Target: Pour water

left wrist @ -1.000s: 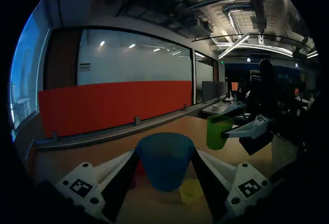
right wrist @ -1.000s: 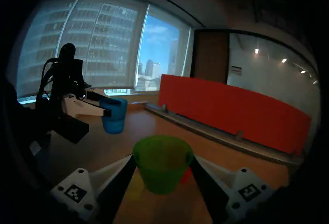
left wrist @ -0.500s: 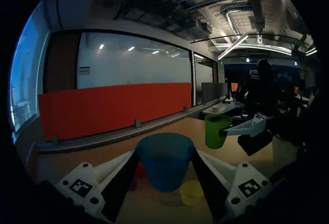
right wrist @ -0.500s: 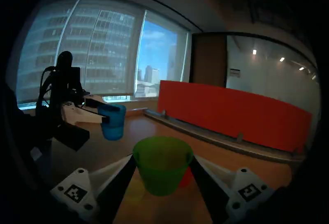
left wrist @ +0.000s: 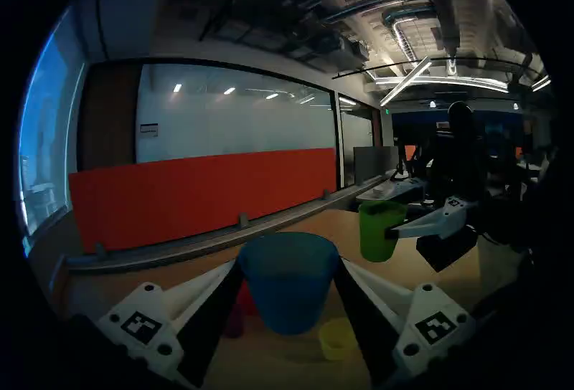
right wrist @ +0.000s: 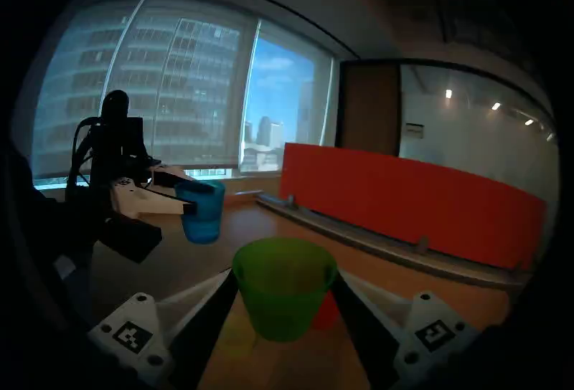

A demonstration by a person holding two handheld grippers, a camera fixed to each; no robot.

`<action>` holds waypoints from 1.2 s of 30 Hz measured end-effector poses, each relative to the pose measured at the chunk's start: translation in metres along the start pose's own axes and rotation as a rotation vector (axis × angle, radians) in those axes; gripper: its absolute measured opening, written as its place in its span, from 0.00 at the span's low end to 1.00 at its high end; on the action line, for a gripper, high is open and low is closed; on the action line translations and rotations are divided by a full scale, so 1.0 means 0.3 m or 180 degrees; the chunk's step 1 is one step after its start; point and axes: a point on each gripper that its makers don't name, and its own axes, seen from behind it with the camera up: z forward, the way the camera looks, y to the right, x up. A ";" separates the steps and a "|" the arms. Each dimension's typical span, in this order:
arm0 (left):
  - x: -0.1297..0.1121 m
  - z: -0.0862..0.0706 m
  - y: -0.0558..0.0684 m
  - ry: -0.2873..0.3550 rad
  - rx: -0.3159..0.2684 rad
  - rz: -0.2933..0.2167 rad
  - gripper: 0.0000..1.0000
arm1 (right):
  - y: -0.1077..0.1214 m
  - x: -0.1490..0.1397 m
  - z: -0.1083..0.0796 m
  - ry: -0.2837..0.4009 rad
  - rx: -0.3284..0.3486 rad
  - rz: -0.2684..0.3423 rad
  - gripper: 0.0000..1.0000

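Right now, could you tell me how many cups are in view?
4: a blue cup in the left gripper, a green cup in the right gripper, a yellow cup and a red cup on the table; more may be hidden.

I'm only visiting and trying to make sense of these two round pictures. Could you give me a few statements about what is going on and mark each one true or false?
1. The left gripper is shut on a blue cup. True.
2. The right gripper holds a glass bottle. False: it grips a green cup.
3. The blue cup is tipped over the green cup, pouring. False: both cups are upright and apart.
4. A yellow cup stands on the table below the blue cup. True.
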 end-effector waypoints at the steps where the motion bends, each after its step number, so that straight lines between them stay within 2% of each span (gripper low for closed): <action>1: 0.000 -0.001 -0.001 -0.0002 -0.0001 0.0011 0.86 | -0.001 0.001 0.001 0.0001 0.0002 -0.0002 0.91; 8: 0.010 0.000 -0.003 0.0000 0.0027 0.0178 0.86 | -0.021 0.004 0.012 0.0001 0.0055 -0.0008 0.91; 21: 0.108 0.005 -0.019 0.0110 0.0133 0.0632 0.87 | -0.104 -0.012 0.046 -0.0007 0.0277 0.0002 0.91; 36: 0.173 0.016 -0.020 0.0101 0.0198 0.1117 0.87 | -0.191 -0.002 0.094 0.0042 0.0491 0.0039 0.91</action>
